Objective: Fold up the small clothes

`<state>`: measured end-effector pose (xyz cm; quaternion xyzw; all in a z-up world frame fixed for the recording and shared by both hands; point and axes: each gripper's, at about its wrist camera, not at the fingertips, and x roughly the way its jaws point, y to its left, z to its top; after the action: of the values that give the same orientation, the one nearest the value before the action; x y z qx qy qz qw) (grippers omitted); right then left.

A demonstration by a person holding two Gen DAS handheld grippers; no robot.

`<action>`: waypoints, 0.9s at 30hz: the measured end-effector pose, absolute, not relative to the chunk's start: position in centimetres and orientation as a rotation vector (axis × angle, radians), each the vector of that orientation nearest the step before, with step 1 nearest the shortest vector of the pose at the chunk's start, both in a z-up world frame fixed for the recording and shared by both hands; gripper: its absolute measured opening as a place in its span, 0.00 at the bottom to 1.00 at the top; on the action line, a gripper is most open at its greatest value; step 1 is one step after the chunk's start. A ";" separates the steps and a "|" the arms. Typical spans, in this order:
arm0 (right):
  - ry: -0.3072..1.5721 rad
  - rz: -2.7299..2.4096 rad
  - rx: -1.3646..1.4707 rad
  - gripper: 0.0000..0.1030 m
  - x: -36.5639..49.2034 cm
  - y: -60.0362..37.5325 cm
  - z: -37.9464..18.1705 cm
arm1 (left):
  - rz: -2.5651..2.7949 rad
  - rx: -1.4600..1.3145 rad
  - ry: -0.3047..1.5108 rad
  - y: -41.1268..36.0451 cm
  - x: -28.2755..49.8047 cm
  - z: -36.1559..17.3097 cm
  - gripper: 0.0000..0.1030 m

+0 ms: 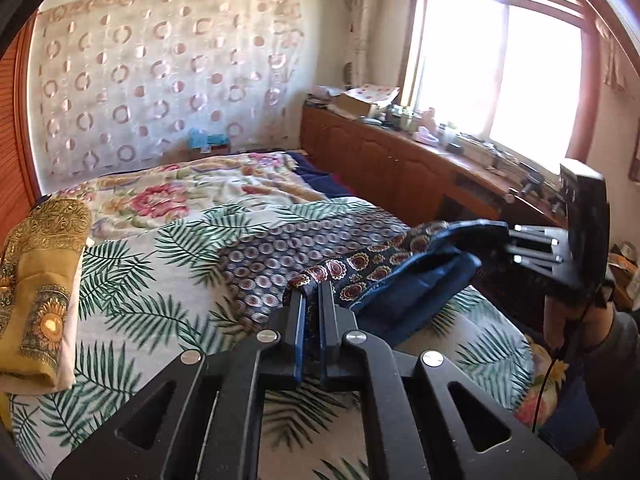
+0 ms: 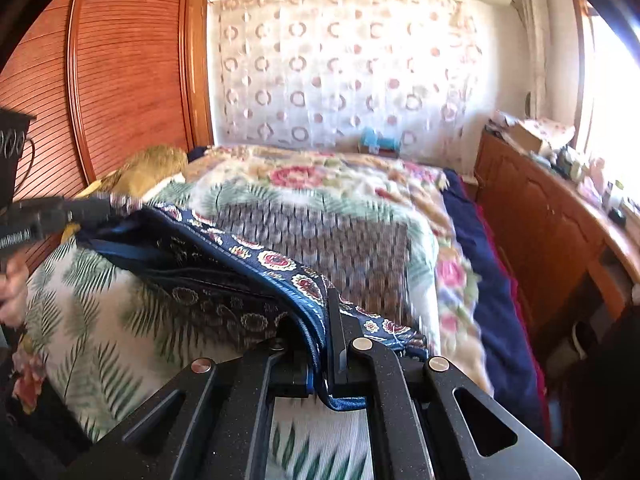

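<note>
A navy cloth [image 1: 400, 276] with red and cream medallions and a plain blue inside hangs stretched above the bed between both grippers. My left gripper [image 1: 311, 289] is shut on its near edge. My right gripper [image 1: 494, 234] grips the far end at the right, with a hand behind it. In the right wrist view the same navy cloth [image 2: 224, 276] runs from my right gripper [image 2: 327, 304], shut on its hem, leftwards to my left gripper [image 2: 120, 203]. A second dotted cloth [image 1: 304, 244] lies flat on the bed under it.
The bed carries a palm-leaf sheet [image 1: 132, 280] and a floral blanket [image 1: 180, 192]. A folded yellow cloth [image 1: 40, 288] lies at its left edge. A wooden cabinet [image 1: 380, 160] with clutter runs under the window on the right. A wooden wardrobe [image 2: 120, 72] stands on the left.
</note>
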<state>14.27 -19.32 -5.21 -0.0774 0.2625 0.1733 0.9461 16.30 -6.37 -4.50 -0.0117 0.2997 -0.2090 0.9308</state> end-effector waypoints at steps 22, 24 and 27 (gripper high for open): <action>0.642 0.339 -0.245 0.17 31.4 -15.5 -5.9 | -0.340 0.015 0.673 -4.0 26.3 -7.9 0.80; 0.643 0.282 -0.220 0.39 32.3 -16.0 -5.3 | -0.349 0.032 0.709 -4.4 26.6 -8.8 0.80; 0.652 0.228 -0.169 0.45 32.9 -17.4 -4.4 | -0.358 0.052 0.737 -4.9 26.9 -9.5 0.80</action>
<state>32.91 -17.38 -4.38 -0.0828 0.3190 0.1117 0.9375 26.90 -4.92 -9.51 0.0251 0.3582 -0.1740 0.9170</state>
